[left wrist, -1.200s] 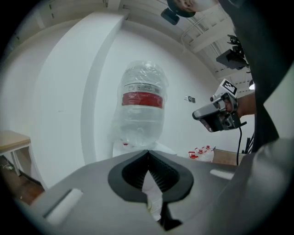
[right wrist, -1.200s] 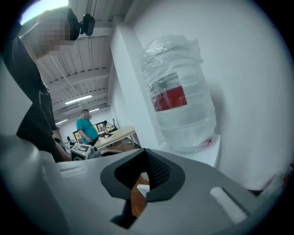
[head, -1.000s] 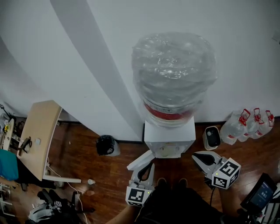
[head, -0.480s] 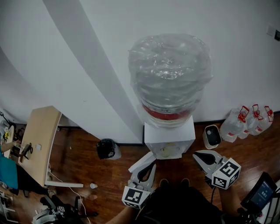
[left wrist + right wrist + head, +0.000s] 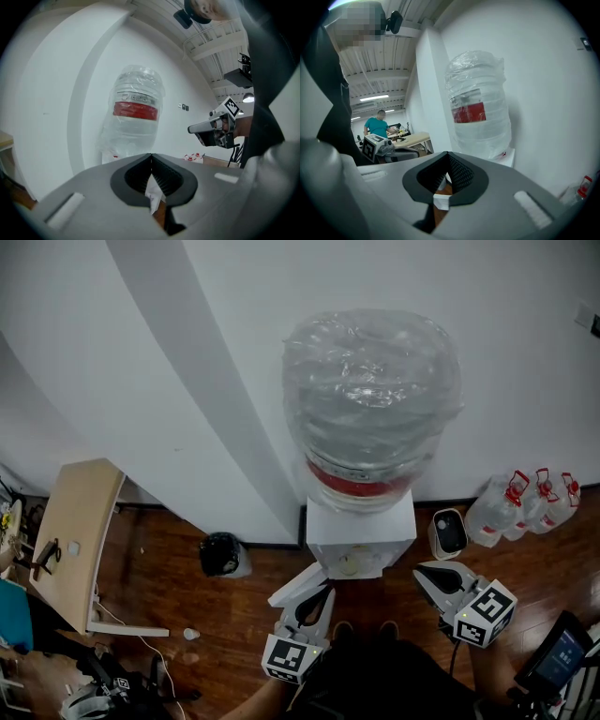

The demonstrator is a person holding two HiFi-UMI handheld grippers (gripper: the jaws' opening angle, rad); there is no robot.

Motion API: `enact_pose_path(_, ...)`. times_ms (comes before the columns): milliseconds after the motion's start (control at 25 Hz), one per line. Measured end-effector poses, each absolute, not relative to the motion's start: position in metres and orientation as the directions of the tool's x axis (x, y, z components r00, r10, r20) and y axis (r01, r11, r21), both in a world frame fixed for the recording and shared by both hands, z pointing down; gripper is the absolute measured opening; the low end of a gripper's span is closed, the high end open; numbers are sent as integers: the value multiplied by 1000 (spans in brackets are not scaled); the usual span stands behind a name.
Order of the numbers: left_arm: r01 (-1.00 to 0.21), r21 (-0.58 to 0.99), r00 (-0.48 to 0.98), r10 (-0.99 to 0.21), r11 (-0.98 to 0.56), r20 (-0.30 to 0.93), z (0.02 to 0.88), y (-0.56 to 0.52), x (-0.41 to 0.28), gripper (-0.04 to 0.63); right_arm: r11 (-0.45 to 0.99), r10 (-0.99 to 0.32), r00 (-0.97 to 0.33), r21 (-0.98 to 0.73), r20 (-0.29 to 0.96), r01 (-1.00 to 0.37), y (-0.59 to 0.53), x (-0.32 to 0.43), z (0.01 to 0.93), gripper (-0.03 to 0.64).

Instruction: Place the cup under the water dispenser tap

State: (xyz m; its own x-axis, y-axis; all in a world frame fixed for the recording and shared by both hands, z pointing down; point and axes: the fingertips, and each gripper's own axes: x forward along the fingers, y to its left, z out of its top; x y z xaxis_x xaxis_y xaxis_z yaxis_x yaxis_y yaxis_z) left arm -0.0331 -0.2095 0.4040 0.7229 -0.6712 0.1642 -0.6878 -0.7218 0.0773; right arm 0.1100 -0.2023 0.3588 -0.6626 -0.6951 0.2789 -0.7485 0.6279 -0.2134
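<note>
Both of your tools are up in front of the water dispenser (image 5: 361, 532) now. Your left hand-held gripper (image 5: 319, 589) has its jaws pressed together at the tips with nothing between them; the left gripper view (image 5: 151, 157) shows only a sliver of white cabinet and wood floor through the gap behind the tips. Your right hand-held gripper (image 5: 424, 576) is closed the same way and just as empty (image 5: 447, 154).

The dispenser stands straight ahead, between the two tools, close beyond the left tips and a little to the left of the right ones. It is a white box cabinet against the white wall. A big clear bottle (image 5: 372, 399) sits upended on top, wrapped in crinkled clear film, with a red band low on it (image 5: 135, 110) (image 5: 477, 112).

Just ahead of your right hand-held gripper sits a small white-and-black appliance (image 5: 450, 532), and further to its right is a cluster of red-capped jugs (image 5: 520, 507). Left of your left hand-held gripper lies a black bag (image 5: 223, 554), with a wooden worktop (image 5: 75, 540) well beyond it. A small white object (image 5: 191, 634) lies on the floor over that way, too small to identify.
</note>
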Motion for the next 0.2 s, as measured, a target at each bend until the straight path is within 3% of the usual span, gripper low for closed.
enact_pose_path(200,-681,97,729,-661,-726,178,408,-206,-31,0,630,-691,-665,-215,284,-746,-202,111,356,0)
